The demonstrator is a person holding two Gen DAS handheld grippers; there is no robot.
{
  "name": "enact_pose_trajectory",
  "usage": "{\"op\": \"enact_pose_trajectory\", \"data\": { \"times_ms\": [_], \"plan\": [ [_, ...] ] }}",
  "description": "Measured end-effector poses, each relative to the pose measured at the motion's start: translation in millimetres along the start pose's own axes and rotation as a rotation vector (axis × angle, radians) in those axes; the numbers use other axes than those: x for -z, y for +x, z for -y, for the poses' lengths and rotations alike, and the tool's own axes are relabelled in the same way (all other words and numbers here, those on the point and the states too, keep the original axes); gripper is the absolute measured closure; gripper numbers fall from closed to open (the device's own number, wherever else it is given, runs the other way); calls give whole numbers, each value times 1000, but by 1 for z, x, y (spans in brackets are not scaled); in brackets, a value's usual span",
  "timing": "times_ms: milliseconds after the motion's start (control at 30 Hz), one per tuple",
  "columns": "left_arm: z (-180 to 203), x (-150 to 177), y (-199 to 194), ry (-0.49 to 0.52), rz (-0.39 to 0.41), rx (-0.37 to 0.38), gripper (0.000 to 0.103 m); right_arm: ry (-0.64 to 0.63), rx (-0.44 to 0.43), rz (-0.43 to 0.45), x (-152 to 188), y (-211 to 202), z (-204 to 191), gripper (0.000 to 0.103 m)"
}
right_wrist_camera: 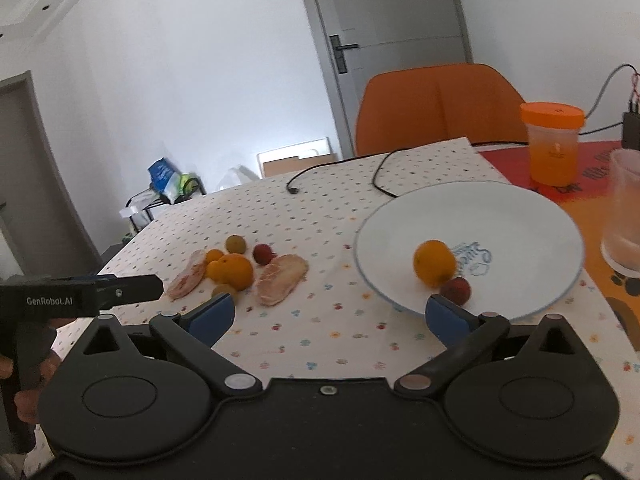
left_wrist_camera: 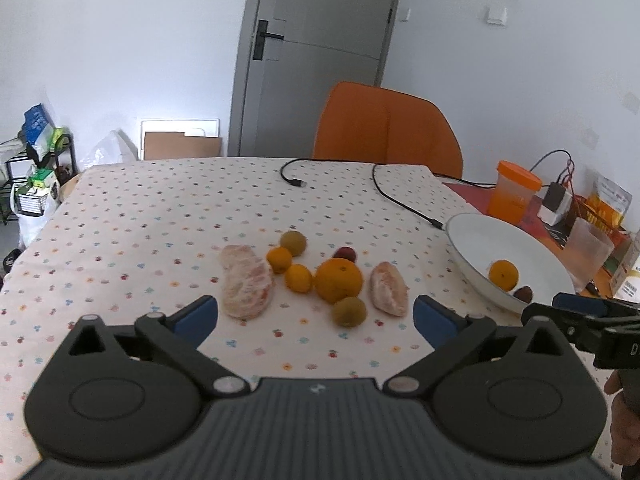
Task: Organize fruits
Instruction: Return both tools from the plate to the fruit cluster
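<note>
Above tablecloth: left gripper fingers wide apart, empty; right gripper likewise.

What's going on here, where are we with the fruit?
Both grippers are open and hold nothing. The white plate already holds a small orange and a red fruit. The rest lies on the tablecloth: a big orange, small oranges, greenish fruits and two peeled pomelo pieces.
</note>
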State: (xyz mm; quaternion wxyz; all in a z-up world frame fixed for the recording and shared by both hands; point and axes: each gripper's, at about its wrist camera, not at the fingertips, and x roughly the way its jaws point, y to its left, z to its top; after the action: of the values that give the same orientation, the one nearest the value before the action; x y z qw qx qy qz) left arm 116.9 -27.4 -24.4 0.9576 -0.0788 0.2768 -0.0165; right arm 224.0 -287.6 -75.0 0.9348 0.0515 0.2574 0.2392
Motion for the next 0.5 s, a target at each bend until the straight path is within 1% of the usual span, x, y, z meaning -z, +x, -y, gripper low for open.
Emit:
{"op": "enact_pose_trajectory", "data": {
  "times_ms": [233,333,400,500],
  "plan": [
    [-15,-1,0,-30,-5,-11,0,-28,-37,-3,-2,10,-15,2],
    [-21,-2,2,-61,-19,-13,0,-39,-51,-12,-3,15,-21,6],
    [-25,-3,5,-90,-29,-4,0,-48,-61,-18,-4,19,-25,13],
    [-25,-3,6,-83,-11,-22,0,-59,-73,-27,-4,25,-29,20]
  ]
}}
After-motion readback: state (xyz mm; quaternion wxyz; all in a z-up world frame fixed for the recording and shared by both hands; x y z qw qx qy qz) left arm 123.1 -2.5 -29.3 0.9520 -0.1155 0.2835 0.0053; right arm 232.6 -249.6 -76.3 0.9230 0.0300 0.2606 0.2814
